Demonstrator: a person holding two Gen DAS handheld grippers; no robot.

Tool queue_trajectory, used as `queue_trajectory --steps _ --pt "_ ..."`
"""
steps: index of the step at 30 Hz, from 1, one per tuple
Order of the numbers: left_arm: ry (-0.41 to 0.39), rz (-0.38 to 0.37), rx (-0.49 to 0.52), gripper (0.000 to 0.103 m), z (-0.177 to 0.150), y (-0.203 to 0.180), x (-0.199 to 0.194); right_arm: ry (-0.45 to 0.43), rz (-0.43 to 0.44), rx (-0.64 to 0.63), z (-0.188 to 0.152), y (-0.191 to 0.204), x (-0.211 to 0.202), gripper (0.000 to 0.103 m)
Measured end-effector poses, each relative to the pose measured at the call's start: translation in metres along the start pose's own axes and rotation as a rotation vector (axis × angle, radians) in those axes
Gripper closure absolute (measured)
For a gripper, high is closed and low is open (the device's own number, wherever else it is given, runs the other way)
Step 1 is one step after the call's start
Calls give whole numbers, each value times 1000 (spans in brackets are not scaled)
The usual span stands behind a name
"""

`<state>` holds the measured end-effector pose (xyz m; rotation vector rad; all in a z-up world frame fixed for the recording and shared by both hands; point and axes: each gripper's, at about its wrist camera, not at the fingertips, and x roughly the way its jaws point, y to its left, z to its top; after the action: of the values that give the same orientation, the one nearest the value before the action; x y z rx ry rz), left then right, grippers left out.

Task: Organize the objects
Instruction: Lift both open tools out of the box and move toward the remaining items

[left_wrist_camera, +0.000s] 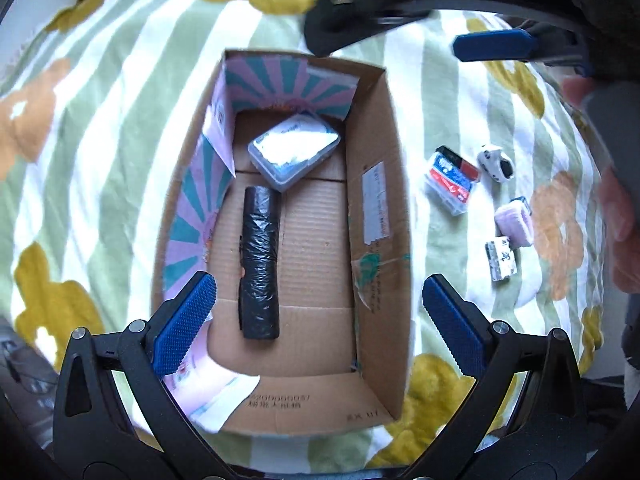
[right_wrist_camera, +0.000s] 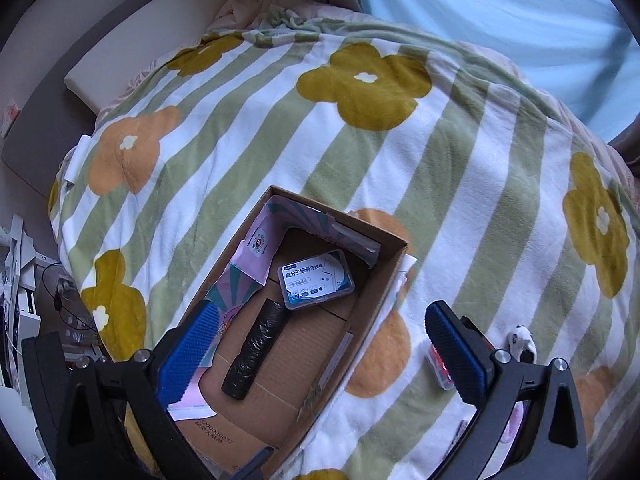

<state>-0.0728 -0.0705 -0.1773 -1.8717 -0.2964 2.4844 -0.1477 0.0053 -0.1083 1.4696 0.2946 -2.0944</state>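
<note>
An open cardboard box (left_wrist_camera: 376, 208) with pink-and-teal paper lining its far and left walls is seen on a blanket (left_wrist_camera: 112, 128) of green and white stripes with yellow and orange flowers. Inside it, a clear plastic floss-pick case (left_wrist_camera: 294, 152) with a blue-and-white label lies at the far end, and a black roll of bags (left_wrist_camera: 260, 264) is laid lengthwise just in front of it, touching or nearly so. To the right of the box, on the blanket, a red-and-blue packet (left_wrist_camera: 450, 184), a small white toy car (left_wrist_camera: 497, 163), a pink pouch (left_wrist_camera: 515, 222) and a black-and-white block (left_wrist_camera: 501, 260) are grouped near one another.

The left gripper (left_wrist_camera: 320, 320) is held above the near end of the box, fingers spread wide with nothing between them. The right gripper (right_wrist_camera: 320, 356) is likewise spread and empty, over the box's near right wall.

In the right wrist view the packet (right_wrist_camera: 440, 368) and the car (right_wrist_camera: 522, 342) are partly hidden behind the right finger; the pouch's print cannot be read
</note>
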Motion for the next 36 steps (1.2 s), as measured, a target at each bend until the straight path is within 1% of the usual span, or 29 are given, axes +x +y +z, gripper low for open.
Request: queue_trajectory --steps 4,7,9,16,19,24,30,36 --pt "-51 19 26 0 2 -12 -22 -61 -24 59 -18 -18 -45 0" --pt "-114 31 39 0 1 -21 -46 -109 -81 100 -36 -35 -78 0" --pt "-137 33 46 0 3 -29 -61 -139 -122 133 -52 -48 -99 0" --pt "-233 12 90 0 11 -63 -105 -189 -196 273 -112 -94 -150 0" --pt "-257 5 126 0 10 -83 -116 -197 -217 315 -137 -107 -161 0" --pt "-258 -24 168 0 6 -113 -120 -187 -221 382 -167 -125 -166 0" --pt "-248 -36 224 0 4 -140 -117 -193 -222 403 -184 -131 -171 0" --pt "-216 -49 269 0 13 -157 -104 -183 -231 428 -194 -137 -164 0"
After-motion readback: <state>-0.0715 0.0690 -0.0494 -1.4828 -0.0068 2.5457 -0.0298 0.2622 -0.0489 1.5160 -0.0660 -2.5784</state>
